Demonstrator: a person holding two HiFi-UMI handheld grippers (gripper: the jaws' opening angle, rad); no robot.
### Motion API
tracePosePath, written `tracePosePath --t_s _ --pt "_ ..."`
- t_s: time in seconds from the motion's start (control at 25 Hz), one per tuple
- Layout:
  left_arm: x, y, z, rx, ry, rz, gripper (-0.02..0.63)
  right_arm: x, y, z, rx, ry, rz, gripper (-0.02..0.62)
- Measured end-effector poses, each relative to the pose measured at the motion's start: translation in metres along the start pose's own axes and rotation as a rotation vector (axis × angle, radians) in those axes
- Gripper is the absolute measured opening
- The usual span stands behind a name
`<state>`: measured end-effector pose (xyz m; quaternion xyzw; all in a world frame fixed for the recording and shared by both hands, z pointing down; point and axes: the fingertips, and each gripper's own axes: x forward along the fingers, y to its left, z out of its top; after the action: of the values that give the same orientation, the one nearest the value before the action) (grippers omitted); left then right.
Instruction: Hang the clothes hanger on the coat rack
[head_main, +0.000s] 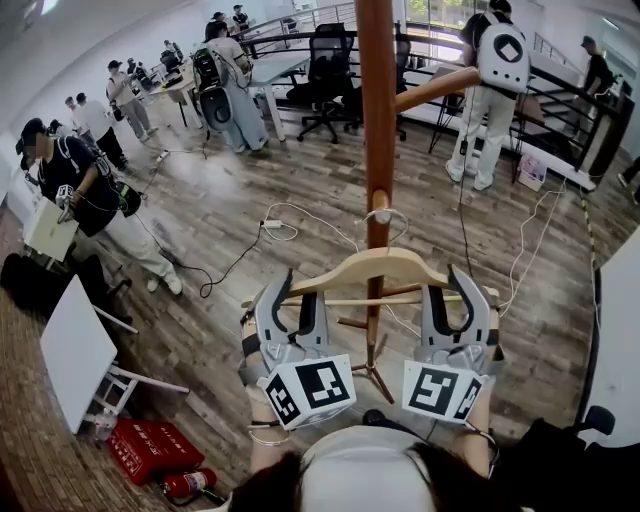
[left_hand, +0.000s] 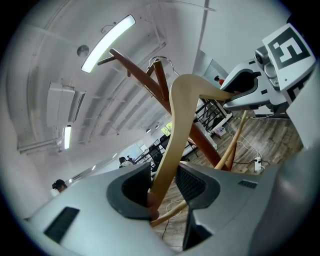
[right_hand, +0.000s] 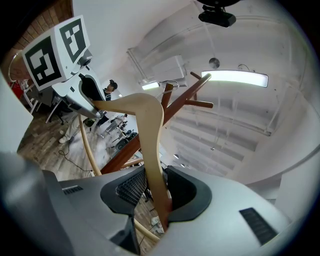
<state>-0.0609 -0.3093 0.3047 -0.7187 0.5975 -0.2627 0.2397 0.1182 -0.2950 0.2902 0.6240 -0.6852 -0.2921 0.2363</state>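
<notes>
Closest in, the left gripper (head_main: 293, 300) is seen clamped on the left arm of the pale wooden clothes hanger (head_main: 385, 265), the wood pinched tight between its jaws. The right gripper (head_main: 452, 295) is clenched on the opposite arm in the same way. The hanger is held roughly level between the two, right at the tall brown wooden coat rack (head_main: 378, 120), with its crossbar crossing the pole. A little higher, the thin metal hook (head_main: 384, 215) is found against the pole, below the angled wooden peg (head_main: 435, 88). Whether it rests on anything cannot be told. Beyond, white cables (head_main: 272, 224) are strewn over the grey-brown plank floor (head_main: 220, 200). Further back, a black office chair (head_main: 328, 75) is spotted, and several people (head_main: 492, 90) are seen standing by desks.
</notes>
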Motion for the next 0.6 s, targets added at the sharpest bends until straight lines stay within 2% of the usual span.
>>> tracePosePath --t_s 0.6 --pt "0.028 -0.007 -0.013 0.021 0.039 -0.021 0.153 0.029 0.004 -0.013 0.006 0.016 0.034 0.141"
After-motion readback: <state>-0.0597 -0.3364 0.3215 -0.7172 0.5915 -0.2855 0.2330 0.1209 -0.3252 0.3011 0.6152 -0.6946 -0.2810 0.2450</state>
